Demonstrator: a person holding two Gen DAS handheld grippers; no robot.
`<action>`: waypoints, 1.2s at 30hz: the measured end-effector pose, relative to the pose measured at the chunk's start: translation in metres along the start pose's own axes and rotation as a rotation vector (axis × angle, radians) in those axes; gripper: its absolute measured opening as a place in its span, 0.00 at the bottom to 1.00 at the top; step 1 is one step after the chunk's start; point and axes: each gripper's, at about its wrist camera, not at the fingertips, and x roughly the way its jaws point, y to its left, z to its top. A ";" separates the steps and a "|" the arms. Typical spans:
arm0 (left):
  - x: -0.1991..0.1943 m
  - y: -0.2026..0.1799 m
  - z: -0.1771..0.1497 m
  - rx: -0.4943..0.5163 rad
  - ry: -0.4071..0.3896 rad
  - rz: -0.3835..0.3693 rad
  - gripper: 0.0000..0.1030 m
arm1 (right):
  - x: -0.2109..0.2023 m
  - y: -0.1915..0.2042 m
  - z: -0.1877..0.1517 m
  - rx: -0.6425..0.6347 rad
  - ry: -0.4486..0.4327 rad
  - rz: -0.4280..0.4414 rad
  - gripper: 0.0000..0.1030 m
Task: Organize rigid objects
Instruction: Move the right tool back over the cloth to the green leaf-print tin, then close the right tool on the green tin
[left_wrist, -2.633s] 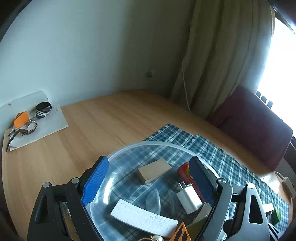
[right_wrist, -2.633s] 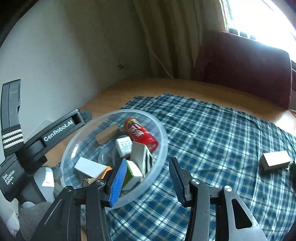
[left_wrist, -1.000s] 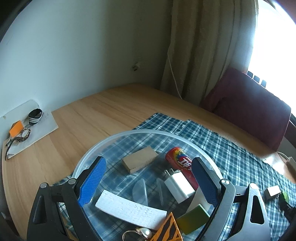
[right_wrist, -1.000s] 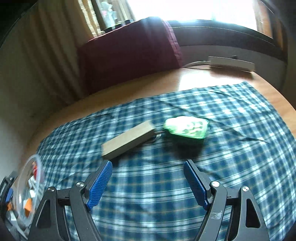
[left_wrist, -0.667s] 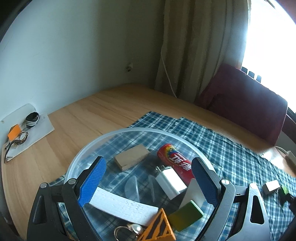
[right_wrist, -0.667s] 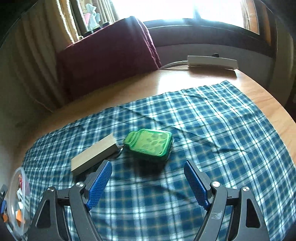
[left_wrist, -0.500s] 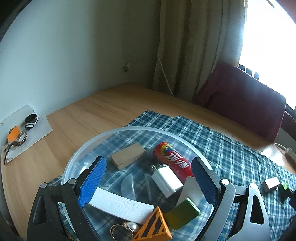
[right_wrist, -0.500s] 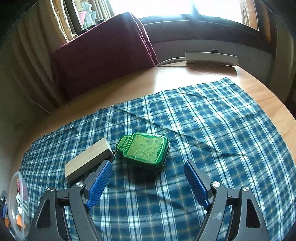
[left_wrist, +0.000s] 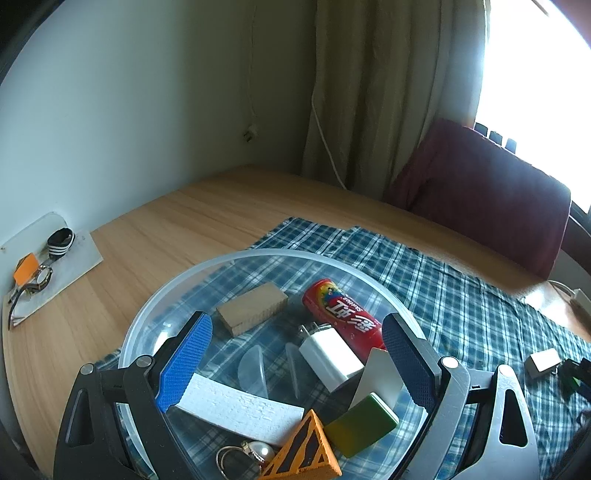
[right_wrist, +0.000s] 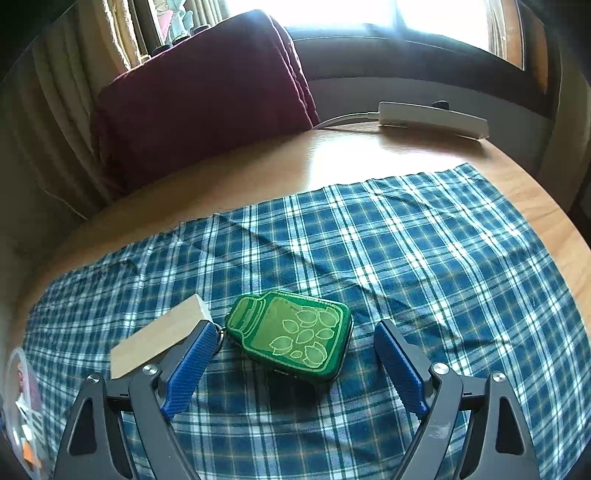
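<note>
Wooden surface (left_wrist: 192, 221) carries a blue plaid cloth (right_wrist: 369, 240), which serves as the work area. On its left part sits the clear plastic bowl (left_wrist: 155, 302), evidently the collecting place, since it already holds a red tube (left_wrist: 343, 314), a white charger (left_wrist: 328, 356), a wooden block (left_wrist: 251, 302), a long white slab (left_wrist: 240, 410), a green tile (left_wrist: 362, 424), an orange striped wedge (left_wrist: 306, 458) and a ring with a pearl (left_wrist: 251, 452). Left claw (left_wrist: 295, 365) hangs over the bowl, jaws spread wide, holding nothing; judged to be idling there or steadying the bowl's position for the next drop. Two items remain loose on the cloth, well apart from the bowl: the green jar-shaped tin (right_wrist: 291, 338), lying flat, and a second wooden block (right_wrist: 159, 338) just left of it, the two apparently joined by a small ring. Right claw (right_wrist: 291, 369) is low over the cloth with jaws wide, straddling the tin; its left finger (right_wrist: 190, 363) overlaps the block's near corner, contact uncertain. Judged step: closing on the tin for transfer to the bowl. Risk: the attached block may drag along.
</note>
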 end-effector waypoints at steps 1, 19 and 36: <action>0.000 0.000 0.000 0.001 0.001 0.000 0.91 | 0.001 0.002 0.000 -0.016 -0.005 -0.018 0.82; -0.014 -0.026 -0.005 0.063 0.003 -0.030 0.91 | -0.017 -0.024 -0.016 -0.053 -0.010 -0.033 0.71; -0.028 -0.172 -0.032 0.281 0.200 -0.354 0.91 | -0.051 -0.066 -0.030 -0.106 -0.048 0.025 0.71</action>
